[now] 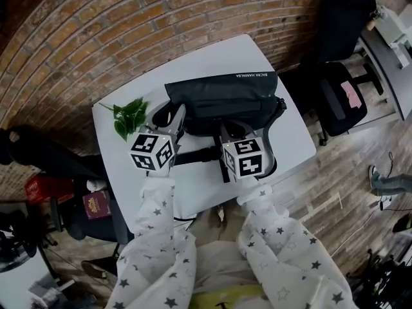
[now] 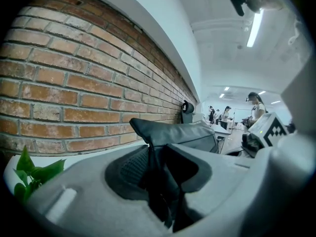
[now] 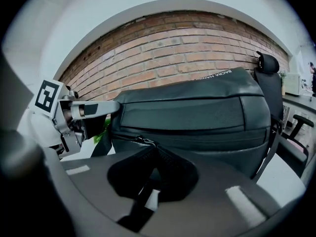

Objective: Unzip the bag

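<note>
Two arms in white star-printed sleeves (image 1: 161,237) reach forward from the bottom of the head view, each holding a gripper with a cube of black-and-white square markers. The left gripper (image 1: 174,116) has its jaws pressed together on a fold of black fabric at the left end of the dark grey fabric bag (image 1: 225,98). Its own view shows that fold squeezed between the ribbed pads (image 2: 132,167) of the left gripper (image 2: 155,149). Just beside it, the right gripper (image 1: 226,132) meets the bag's front face. There its jaws are closed, the tips of the right gripper (image 3: 150,149) pinching the small metal zip pull (image 3: 139,141) near the left end of a zip line that runs across the bag (image 3: 197,112). A black webbing strap (image 1: 196,156) lies on the table between the two cubes. The bag lies lengthwise across the middle of the square white table (image 1: 212,56), its top edge toward the far side. A sprig of green leaves (image 1: 129,116) lies on the tabletop just left of the left gripper. Beyond the table rises a red brick wall (image 1: 129,31), and a black office chair (image 1: 341,95) stands off the table's right corner.
</note>
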Tool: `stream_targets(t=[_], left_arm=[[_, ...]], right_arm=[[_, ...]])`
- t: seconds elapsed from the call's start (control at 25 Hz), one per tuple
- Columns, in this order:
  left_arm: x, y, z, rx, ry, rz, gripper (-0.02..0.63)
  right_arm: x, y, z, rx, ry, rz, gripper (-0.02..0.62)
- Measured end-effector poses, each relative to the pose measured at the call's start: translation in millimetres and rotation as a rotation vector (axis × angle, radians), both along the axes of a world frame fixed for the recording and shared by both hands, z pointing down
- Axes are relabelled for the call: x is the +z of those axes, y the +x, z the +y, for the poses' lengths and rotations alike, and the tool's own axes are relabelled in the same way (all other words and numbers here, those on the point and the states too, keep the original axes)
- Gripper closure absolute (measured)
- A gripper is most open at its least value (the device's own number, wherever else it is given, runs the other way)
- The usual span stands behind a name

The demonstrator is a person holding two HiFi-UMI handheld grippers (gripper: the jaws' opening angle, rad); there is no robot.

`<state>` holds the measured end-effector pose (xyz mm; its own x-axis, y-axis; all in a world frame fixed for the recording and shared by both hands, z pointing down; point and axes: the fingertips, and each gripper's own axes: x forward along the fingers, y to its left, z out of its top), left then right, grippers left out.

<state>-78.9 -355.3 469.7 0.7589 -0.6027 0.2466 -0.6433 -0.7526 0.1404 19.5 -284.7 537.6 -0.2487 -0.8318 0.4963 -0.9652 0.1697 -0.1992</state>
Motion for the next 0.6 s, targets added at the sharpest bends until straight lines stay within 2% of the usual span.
stream_targets(t=[0.6], left_arm=[[0.9, -1.6, 0.6, -0.061, 0.013, -0.004, 0.491]], right_arm=[[-3.3, 23.3, 7.8, 0.053, 0.008, 0.005, 0.577]])
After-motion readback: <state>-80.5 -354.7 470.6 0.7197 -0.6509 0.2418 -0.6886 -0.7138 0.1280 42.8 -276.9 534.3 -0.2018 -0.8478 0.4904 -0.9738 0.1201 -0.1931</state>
